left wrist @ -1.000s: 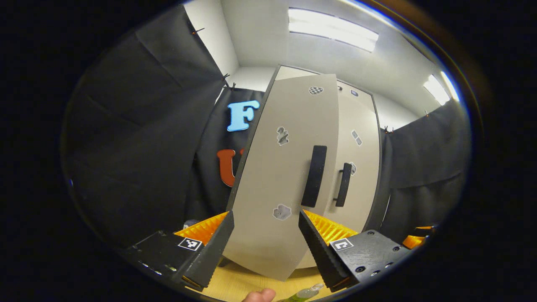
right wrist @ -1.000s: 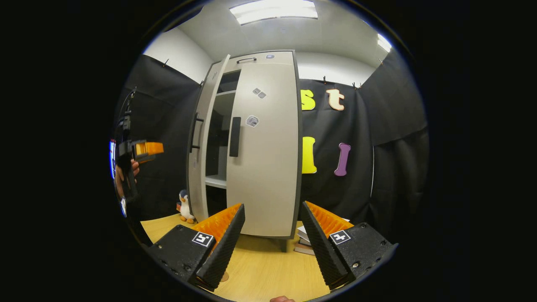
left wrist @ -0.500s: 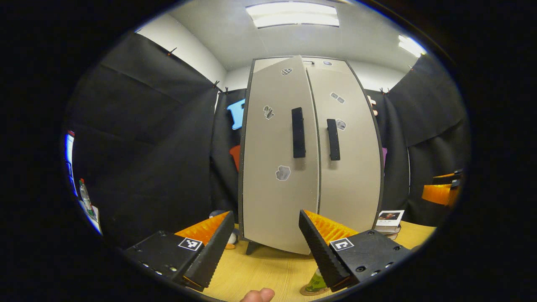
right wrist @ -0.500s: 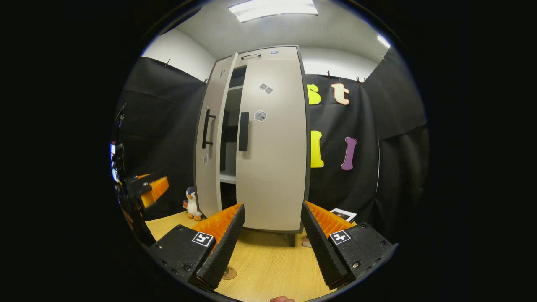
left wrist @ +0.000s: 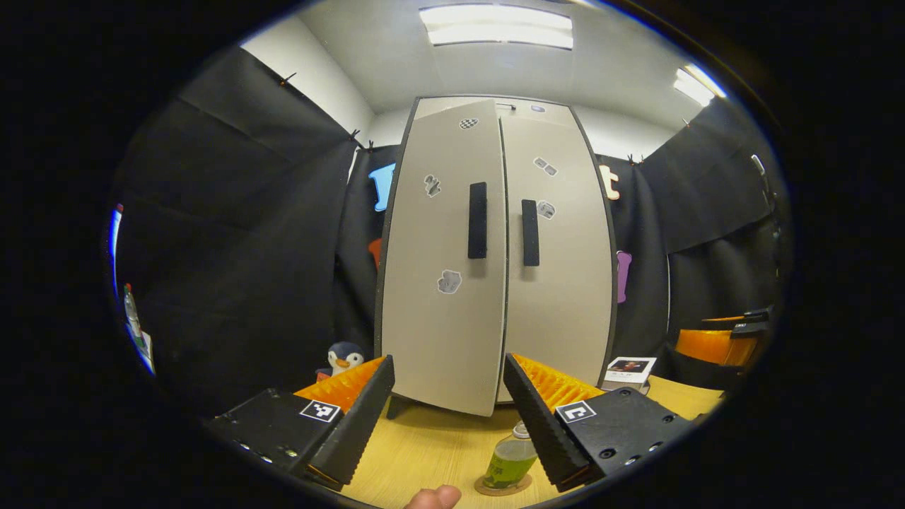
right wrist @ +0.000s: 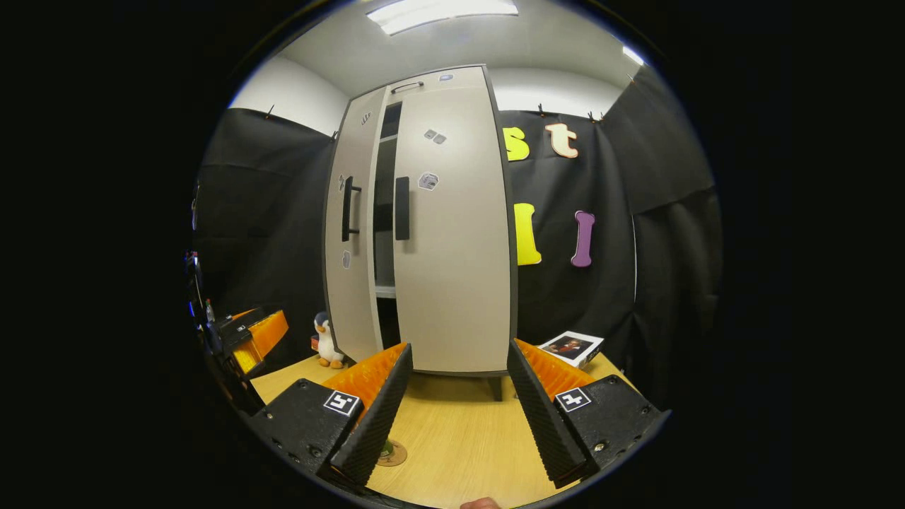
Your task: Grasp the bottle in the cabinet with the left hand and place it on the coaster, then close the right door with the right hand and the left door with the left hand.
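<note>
Left gripper [left wrist: 447, 417] spread wide, nothing between its fingers, held back from the cabinet [left wrist: 495, 254] straight ahead. Bottle [left wrist: 510, 463] stands upright on the coaster [left wrist: 502, 488], low and just inside the right-hand finger, on the wooden table [left wrist: 431, 452]. Left door [left wrist: 442, 261] slightly ajar, its edge forward of the right door [left wrist: 558, 254], which sits flush. Right gripper [right wrist: 458, 413] also wide open and empty, the cabinet ahead of it, a dark gap between the doors. Penguin toy [right wrist: 327, 343] stands ahead-left, book [right wrist: 571, 347] ahead-right.
</note>
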`<state>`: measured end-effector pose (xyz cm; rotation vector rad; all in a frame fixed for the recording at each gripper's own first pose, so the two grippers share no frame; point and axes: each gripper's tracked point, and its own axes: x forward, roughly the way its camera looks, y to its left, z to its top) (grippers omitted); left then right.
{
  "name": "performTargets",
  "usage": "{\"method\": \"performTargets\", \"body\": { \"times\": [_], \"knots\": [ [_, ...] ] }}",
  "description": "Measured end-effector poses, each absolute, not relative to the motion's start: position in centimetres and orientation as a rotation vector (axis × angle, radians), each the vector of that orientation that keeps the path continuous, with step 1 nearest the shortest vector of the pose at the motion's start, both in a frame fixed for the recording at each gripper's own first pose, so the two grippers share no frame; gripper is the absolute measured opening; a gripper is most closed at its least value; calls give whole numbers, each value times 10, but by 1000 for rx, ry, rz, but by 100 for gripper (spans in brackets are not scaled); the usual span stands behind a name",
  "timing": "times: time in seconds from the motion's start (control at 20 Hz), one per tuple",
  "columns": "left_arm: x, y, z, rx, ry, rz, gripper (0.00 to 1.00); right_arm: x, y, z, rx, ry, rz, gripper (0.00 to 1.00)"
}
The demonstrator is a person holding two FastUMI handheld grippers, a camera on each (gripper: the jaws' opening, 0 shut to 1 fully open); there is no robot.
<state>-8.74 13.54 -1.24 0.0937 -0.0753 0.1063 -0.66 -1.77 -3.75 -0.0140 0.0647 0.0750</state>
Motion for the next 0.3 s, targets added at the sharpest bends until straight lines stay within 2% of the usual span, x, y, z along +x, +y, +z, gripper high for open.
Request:
{"method": "performTargets", "body": {
  "times": [0.3],
  "knots": [
    [-85, 138, -7, 126, -92, 106, 95, -3, -19, -27, -35, 60, 71, 83]
  ]
}}
